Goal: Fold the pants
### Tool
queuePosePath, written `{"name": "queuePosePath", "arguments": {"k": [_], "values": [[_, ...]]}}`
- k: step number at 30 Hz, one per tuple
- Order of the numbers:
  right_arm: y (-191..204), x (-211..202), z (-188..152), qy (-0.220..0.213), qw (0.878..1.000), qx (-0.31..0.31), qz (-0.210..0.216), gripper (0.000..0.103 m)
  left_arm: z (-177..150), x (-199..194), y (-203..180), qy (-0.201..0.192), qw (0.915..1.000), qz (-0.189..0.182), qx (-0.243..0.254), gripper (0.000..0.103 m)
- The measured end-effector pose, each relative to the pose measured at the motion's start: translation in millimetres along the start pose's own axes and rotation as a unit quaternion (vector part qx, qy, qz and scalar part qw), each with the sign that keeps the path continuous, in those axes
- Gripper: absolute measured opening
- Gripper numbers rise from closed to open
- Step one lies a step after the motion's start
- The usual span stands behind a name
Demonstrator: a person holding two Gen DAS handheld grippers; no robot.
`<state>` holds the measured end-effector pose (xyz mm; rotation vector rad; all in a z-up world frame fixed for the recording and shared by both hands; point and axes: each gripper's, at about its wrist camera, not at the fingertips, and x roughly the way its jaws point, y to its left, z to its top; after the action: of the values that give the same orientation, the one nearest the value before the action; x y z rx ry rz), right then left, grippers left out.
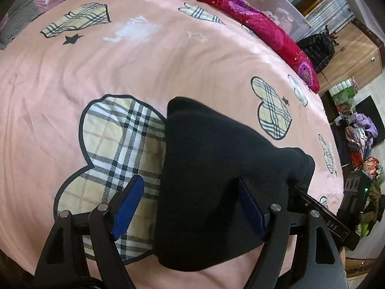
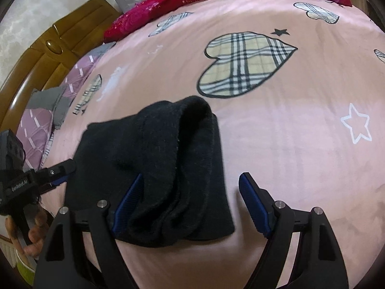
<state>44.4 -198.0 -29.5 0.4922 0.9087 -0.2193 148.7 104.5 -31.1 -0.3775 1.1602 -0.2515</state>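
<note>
The black pants [image 1: 207, 168] lie folded into a compact bundle on the pink bedsheet [image 1: 120, 67]; they also show in the right wrist view [image 2: 163, 168]. My left gripper [image 1: 190, 192] is open, its blue-padded fingers straddling the near end of the bundle. My right gripper [image 2: 192, 192] is open too, its left finger against the bundle's near edge and its right finger over bare sheet. The right gripper's body shows at the right edge of the left wrist view [image 1: 320, 212]; the left gripper shows at the left edge of the right wrist view [image 2: 48, 175].
A red floral quilt [image 1: 252, 14] lies along the far side of the bed. A wooden headboard [image 2: 48, 55] and purple pillow [image 2: 43, 120] are at the left. A dark jacket [image 1: 317, 48], wooden cabinets and piled clothes [image 1: 361, 132] stand beyond the bed.
</note>
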Motion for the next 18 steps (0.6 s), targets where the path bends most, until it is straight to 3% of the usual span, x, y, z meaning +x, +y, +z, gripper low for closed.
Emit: {"name": "queuePosePath", "arguments": {"k": [9,15,18], "values": [[-21.9,11.8,-1.3,0.012,0.999,-0.002,0.031,0.075,-3.0,22.6,-0.5,0.008,0.9997,0.01,0.018,0.08],[-27.9,18.4,-0.8,0.011,0.998,-0.002,0.067,0.074,-3.6,42.0,3.2,0.019,0.9996,0.009,0.019,0.072],[-28.7,22.0,0.3,0.016,0.996,0.002,0.089,0.068,-2.8,46.3,6.5,0.017,0.9997,0.003,0.016,0.07]]}}
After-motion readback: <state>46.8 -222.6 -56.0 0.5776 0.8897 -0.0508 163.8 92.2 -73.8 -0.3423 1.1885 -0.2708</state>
